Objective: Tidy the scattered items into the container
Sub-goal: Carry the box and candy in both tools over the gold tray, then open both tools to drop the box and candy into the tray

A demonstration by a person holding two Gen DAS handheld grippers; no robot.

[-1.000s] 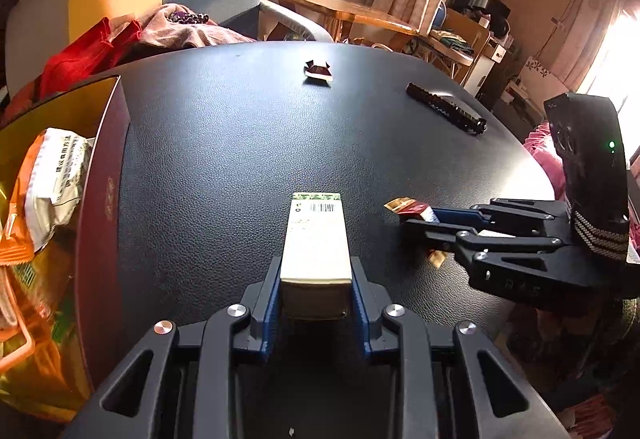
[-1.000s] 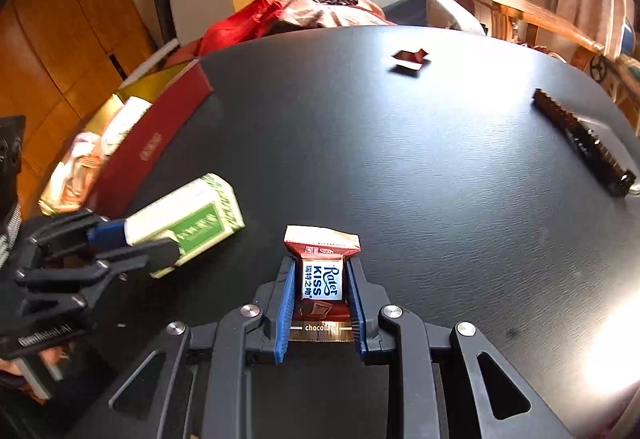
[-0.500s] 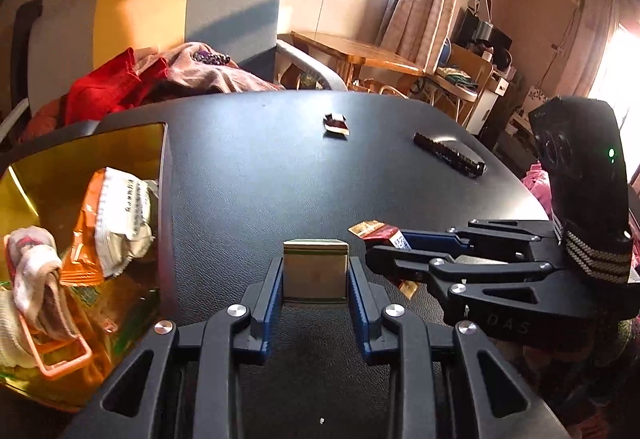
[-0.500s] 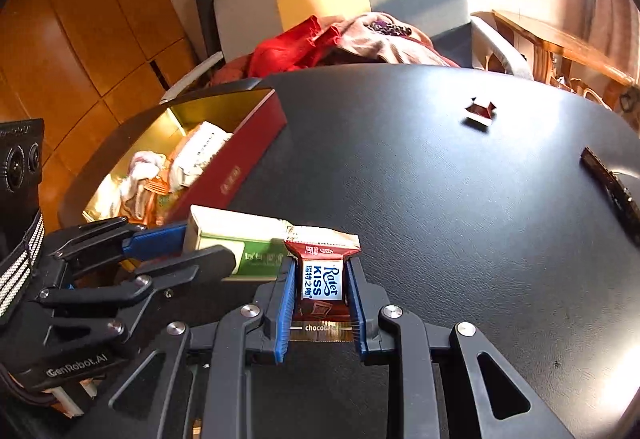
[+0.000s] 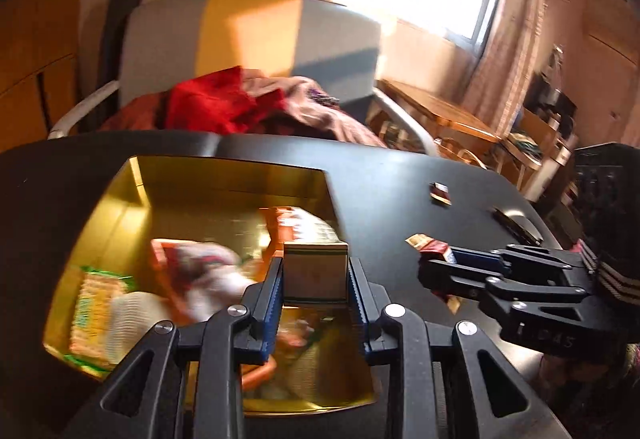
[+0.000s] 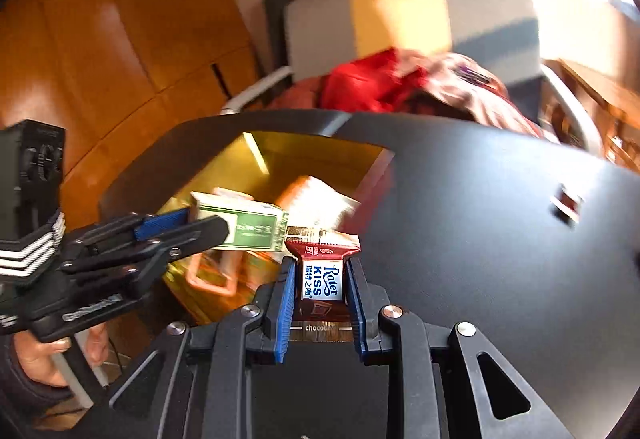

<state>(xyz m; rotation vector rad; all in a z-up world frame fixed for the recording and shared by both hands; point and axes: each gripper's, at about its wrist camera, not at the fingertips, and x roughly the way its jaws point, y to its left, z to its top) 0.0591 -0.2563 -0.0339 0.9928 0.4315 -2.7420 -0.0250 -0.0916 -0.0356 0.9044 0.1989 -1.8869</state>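
My left gripper (image 5: 315, 265) is shut on a green and white carton (image 5: 315, 273) and hangs over the gold-lined container (image 5: 224, 179). From the right wrist view the same carton (image 6: 248, 225) sticks out of the left gripper (image 6: 208, 223) above the container (image 6: 304, 151). My right gripper (image 6: 321, 263) is shut on a brown chocolate packet (image 6: 322, 279), just right of the carton and near the container's right wall. In the left wrist view the right gripper (image 5: 440, 263) holds that packet (image 5: 430, 249) above the black table (image 5: 380, 191).
Several snack packets (image 5: 100, 295) lie blurred inside the container. A small red wrapped sweet (image 5: 440, 193) and a long black strip (image 5: 516, 225) lie farther right on the table. A chair heaped with red and pink clothes (image 5: 224, 107) stands behind the table. A hand (image 6: 40, 355) grips the left handle.
Both grippers have risen and swung left with their loads, from above the bare table to the container. The carton now hangs over the container's inside.
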